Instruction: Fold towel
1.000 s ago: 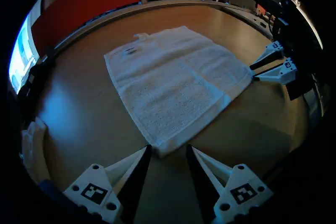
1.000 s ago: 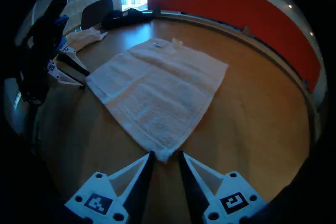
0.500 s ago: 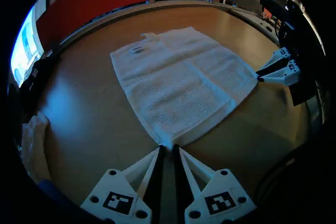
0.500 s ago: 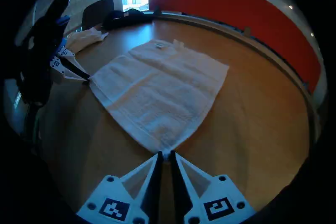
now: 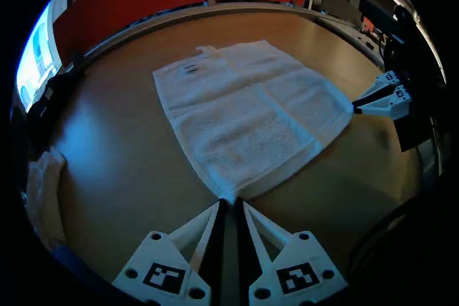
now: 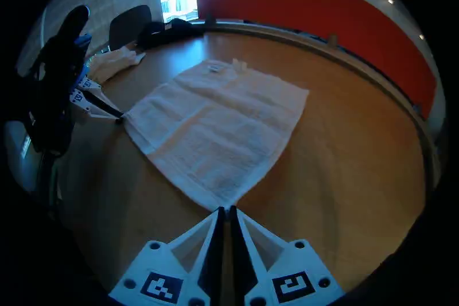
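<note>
The towel (image 5: pixel 246 116) lies flat and spread out on the wooden counter (image 5: pixel 115 151), well in from the curved far edge, with its two near corners pointing toward the person's side. The left tool (image 5: pixel 230 201) is closed, gripping one of those near corners right at the tips of its fingers. The right tool (image 6: pixel 226 209) is likewise closed and grips the other near corner, again with only the very tip of the cloth between its fingers. Each tool also appears in the other's view, off to the side at its corner of the towel.

The step in hand looks like the start of the first fold: lifting both near corners and carrying them over to the far hem, where a small label (image 5: pixel 189 68) sits.

The main risk is the shallow grip. With so little cloth held, a corner may slip free once the towel's weight comes on. If one tool rises faster or travels farther than the other, the fold will land skewed. Pulling low across the counter could drag the whole towel rather than fold it.
</note>
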Demonstrator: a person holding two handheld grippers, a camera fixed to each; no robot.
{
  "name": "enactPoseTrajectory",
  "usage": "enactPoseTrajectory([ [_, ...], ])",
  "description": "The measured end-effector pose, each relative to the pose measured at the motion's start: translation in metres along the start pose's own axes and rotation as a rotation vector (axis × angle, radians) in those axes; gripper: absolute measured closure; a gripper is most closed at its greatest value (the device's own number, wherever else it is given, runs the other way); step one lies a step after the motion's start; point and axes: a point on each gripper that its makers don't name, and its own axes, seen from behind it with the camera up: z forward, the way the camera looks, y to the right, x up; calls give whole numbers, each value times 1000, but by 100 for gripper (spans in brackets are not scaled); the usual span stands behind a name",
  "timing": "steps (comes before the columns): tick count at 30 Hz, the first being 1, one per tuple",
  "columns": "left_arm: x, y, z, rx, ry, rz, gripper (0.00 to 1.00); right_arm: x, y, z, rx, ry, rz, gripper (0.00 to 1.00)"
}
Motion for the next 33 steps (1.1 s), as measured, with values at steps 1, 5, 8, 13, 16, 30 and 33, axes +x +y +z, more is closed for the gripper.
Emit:
enactPoseTrajectory([
  [1,1,1,-1,0,1,1,87,0,0,-1,1,1,0,93],
  [5,4,2,-4,1,8,3,87,4,0,-5,4,11,0,93],
  [8,9,3,-8,1,16,-5,87,9,1,-10,4,24,1,93],
  [13,19,4,-20,3,30,-24,87,22,2,-22,2,53,-6,93],
  [16,24,4,-28,4,40,-34,87,32,2,-31,0,73,-11,93],
  [30,44,15,-73,-11,73,-77,87,64,-4,-81,3,131,-14,93],
  [33,47,17,-82,-13,79,-89,87,64,-7,-89,10,126,-11,93],
])
